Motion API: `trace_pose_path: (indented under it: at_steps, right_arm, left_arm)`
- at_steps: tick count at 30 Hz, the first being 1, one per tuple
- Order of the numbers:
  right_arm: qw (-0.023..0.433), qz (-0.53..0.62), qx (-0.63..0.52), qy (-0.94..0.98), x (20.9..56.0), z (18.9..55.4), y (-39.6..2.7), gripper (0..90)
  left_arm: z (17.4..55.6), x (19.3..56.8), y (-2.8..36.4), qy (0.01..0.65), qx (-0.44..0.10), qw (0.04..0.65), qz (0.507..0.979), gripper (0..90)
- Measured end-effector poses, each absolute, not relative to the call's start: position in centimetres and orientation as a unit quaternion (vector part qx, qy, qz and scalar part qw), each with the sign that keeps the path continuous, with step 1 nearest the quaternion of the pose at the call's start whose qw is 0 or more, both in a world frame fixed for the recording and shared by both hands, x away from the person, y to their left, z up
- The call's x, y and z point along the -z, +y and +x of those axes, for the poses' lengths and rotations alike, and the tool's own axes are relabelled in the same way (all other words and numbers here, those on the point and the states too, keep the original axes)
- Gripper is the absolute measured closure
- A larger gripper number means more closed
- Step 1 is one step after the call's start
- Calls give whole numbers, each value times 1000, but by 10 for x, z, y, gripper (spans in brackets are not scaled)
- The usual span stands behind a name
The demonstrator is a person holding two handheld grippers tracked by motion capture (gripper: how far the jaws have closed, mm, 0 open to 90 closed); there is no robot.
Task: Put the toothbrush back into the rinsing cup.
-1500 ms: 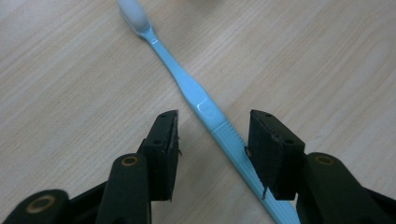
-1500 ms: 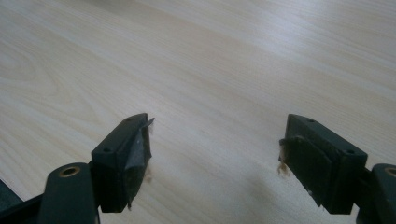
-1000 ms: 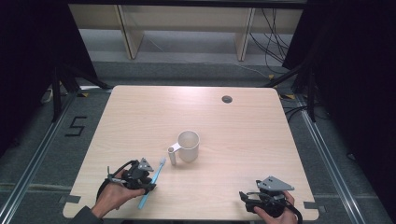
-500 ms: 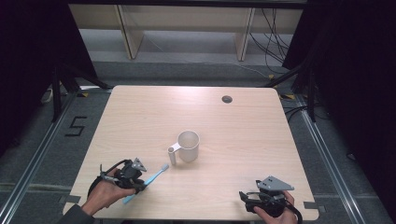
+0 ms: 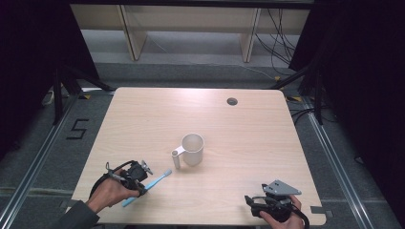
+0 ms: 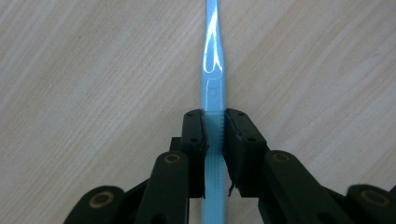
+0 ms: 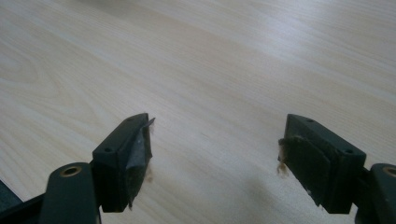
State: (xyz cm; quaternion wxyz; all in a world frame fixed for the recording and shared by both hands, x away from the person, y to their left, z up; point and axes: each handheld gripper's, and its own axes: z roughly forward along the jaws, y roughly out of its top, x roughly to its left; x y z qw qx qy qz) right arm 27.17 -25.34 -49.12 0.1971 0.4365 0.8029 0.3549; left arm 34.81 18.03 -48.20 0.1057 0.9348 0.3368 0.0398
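Observation:
A light blue toothbrush (image 5: 156,180) lies slanted on the wooden table (image 5: 143,119) at the front left, its head toward the mug. My left gripper (image 5: 141,189) is shut on its handle. In the left gripper view the two pads press the ribbed handle (image 6: 214,70) from both sides, and the left gripper (image 6: 215,126) sits low over the wood. A white mug (image 5: 192,149) stands upright near the table's middle, its handle turned to the front left. My right gripper (image 5: 250,202) rests at the front right, pointing left. The right gripper (image 7: 217,140) is open, with bare wood between its jaws.
A small round hole (image 5: 232,101) sits in the table near its far edge. Pale shelving (image 5: 191,28) stands beyond the table, with cables on the floor at the back right. A "5" (image 5: 76,129) is marked on the floor to the left.
The left hand has shifted slightly left and turned. The toothbrush has swung from a steep slant to a flatter one, its head now nearer the mug's handle. The right gripper has not moved.

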Motion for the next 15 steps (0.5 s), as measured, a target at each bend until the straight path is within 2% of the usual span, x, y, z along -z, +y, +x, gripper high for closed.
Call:
trace_pose_path:
  at_steps: [3,4,9,15]
  right_arm:
    - [193,441,-355,801,490,271,-253,248]
    - [169,471,-354,790,490,267,-249,249]
    - [193,438,-354,804,491,271,-252,249]
    - [187,445,-355,801,491,270,-251,249]
  left_arm:
    - [351,482,177,333,-35,90,938,769]
    - [353,481,176,333,-31,86,938,769]
    - [357,481,171,330,-23,63,941,773]
    - [362,480,168,329,-11,47,943,777]
